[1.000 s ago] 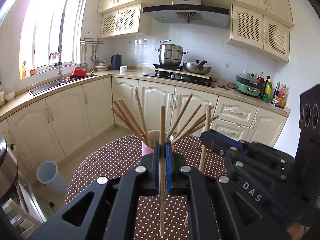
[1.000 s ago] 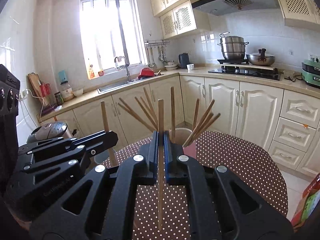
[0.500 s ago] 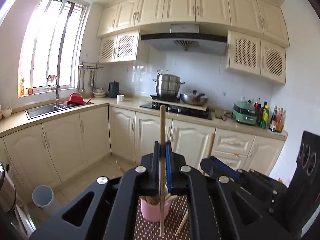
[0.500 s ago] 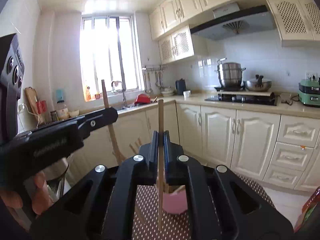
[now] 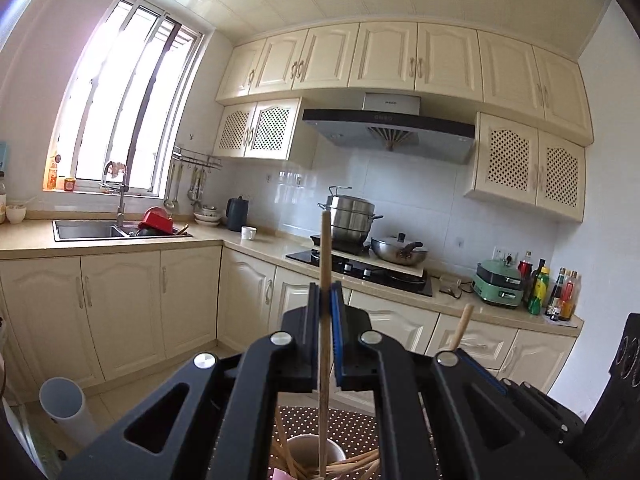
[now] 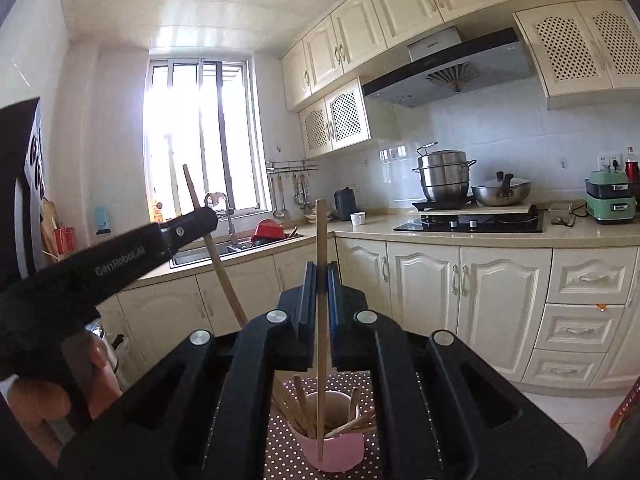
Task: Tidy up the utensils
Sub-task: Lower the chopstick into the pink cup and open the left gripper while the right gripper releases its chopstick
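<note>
While both grippers point level into the kitchen, each one clamps a single chopstick:
Left gripper point(image 5: 326, 312): fingers together on an upright wooden chopstick point(image 5: 325, 320); its top stands above the fingers and its lower end hangs over the cup's mouth.
Right gripper point(image 6: 319, 296): fingers pressed on a second chopstick point(image 6: 320, 332), upright, its lower end in front of the cup in the right wrist view.
Cup point(image 6: 334, 446): pink, low and near in both views, standing on the table; more chopsticks point(image 6: 298, 408) lean in it at loose angles.
Table point(image 6: 280, 456): brown cloth with white dots, only a small patch visible between the gripper bodies.
Left gripper seen from the right: it reaches in from the left, a hand point(image 6: 60, 392) on its grip, its chopstick tilted with the top leaning left.
Right gripper seen from the left: at the near right, the top of its chopstick poking up above the black body.
Far side: cream cabinets point(image 5: 400, 64), a hood point(image 5: 388, 128), a steel pot point(image 5: 350, 216) and a pan point(image 5: 398, 250) on the hob, a sink point(image 5: 92, 230) under the window point(image 5: 124, 112) at far left.
</note>
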Demonstrator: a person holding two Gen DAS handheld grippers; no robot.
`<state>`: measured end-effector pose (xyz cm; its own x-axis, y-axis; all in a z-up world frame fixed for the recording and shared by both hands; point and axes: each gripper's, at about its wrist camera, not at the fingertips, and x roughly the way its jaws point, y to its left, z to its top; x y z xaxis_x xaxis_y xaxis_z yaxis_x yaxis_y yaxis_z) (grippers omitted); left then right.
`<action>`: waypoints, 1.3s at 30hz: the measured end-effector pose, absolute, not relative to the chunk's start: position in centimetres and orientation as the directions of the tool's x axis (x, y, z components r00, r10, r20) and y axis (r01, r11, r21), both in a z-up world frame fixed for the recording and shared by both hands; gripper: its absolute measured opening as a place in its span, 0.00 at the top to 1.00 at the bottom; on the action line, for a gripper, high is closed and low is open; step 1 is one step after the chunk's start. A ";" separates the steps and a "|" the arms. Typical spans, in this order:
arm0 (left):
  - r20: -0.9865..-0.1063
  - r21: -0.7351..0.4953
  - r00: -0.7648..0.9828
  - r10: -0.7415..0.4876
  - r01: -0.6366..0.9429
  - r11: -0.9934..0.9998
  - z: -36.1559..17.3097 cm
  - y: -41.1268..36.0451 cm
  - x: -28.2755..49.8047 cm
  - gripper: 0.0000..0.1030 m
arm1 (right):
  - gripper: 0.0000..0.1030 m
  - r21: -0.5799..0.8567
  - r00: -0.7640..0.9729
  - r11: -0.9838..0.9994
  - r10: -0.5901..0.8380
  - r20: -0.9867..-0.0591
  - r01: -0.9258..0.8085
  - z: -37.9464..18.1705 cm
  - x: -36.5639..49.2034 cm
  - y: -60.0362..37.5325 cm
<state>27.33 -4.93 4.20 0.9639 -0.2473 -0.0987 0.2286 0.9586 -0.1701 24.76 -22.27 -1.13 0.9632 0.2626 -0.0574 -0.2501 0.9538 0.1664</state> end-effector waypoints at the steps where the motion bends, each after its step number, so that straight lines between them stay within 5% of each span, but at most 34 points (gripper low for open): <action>1: -0.103 -0.164 0.966 -0.239 0.220 0.962 3.9 -5.2 27.6 0.94 | 0.95 0.165 0.965 0.955 0.258 -0.053 -0.246 -1.2 24.8 -22.2; 24: -0.226 -0.151 0.940 -0.255 0.224 0.963 -1.2 -3.9 29.1 0.93 | 0.95 0.133 0.979 0.970 0.203 0.036 -0.206 -1.4 25.9 -20.3; 27: -0.229 -0.159 0.943 -0.240 0.207 0.965 -0.8 -3.2 29.1 0.75 | 0.95 0.133 0.977 0.968 0.211 0.038 -0.215 -1.5 25.7 -20.2; 39: -0.290 -0.060 0.950 -0.114 0.101 0.993 -1.3 -2.6 28.1 0.68 | 0.95 0.127 0.972 0.966 0.233 -0.041 -0.227 -2.5 26.2 -19.6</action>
